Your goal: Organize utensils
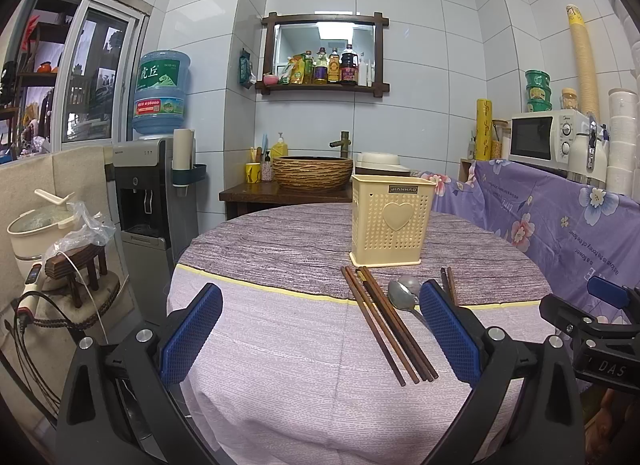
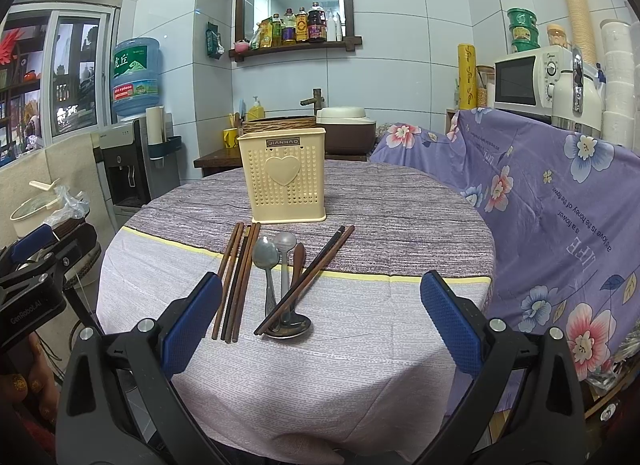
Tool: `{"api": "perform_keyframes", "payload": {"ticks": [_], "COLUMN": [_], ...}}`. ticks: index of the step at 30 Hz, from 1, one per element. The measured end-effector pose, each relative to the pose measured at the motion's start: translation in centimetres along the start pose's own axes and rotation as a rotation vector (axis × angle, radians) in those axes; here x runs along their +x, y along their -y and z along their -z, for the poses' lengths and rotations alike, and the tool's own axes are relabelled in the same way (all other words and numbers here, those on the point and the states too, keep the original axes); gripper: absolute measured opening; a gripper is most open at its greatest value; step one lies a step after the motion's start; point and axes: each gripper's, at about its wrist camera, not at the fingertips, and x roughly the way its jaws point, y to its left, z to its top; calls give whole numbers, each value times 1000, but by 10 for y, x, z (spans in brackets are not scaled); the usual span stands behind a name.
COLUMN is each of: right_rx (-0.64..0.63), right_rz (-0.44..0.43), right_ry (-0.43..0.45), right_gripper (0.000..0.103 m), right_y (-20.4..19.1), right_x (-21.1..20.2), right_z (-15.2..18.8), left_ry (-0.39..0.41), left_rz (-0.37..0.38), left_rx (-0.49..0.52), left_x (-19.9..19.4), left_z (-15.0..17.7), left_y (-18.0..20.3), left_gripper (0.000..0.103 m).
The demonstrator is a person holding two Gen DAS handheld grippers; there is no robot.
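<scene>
A cream perforated utensil holder (image 2: pixel 283 173) (image 1: pixel 391 221) with a heart on its front stands upright on the round table (image 2: pixel 320 345). In front of it lie several brown chopsticks (image 2: pixel 236 281) (image 1: pixel 384 323) side by side, then metal and plastic spoons (image 2: pixel 267 261) (image 1: pixel 402 297) with their bowls toward the holder. Another chopstick pair (image 2: pixel 306 279) lies slanted across the spoon handles. My right gripper (image 2: pixel 320 321) hovers open above the near table edge, nothing between its blue pads. My left gripper (image 1: pixel 320 329) is open too, to the left of the utensils.
A purple floral cloth (image 2: pixel 560 201) covers furniture along the right, with a microwave (image 2: pixel 528 77) on it. A water dispenser (image 1: pixel 144 185) stands at the left and a woven basin (image 1: pixel 312 173) behind the table. A cooker and cables (image 1: pixel 40 249) sit at the far left.
</scene>
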Motion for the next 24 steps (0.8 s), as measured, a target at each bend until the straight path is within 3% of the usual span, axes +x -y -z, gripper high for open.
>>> {"api": "perform_keyframes", "payload": {"ticks": [16,20,24], "right_rx": [2,-6,42], "right_rz": [6,22,10], "right_ry": [-20,-84,-219], "right_gripper": [98,98,98], "right_y": [1,8,27], "right_x": [6,26,60], "right_z": [0,-2,1], "left_ry": [-28,-110,-256], "left_rz": [-1,-9,21], "left_rx": [14,17,18], "left_x": [7,26,62], "left_z": [5,6,9], "left_y": [-2,-6,-13], "left_gripper": [98,98,98]}}
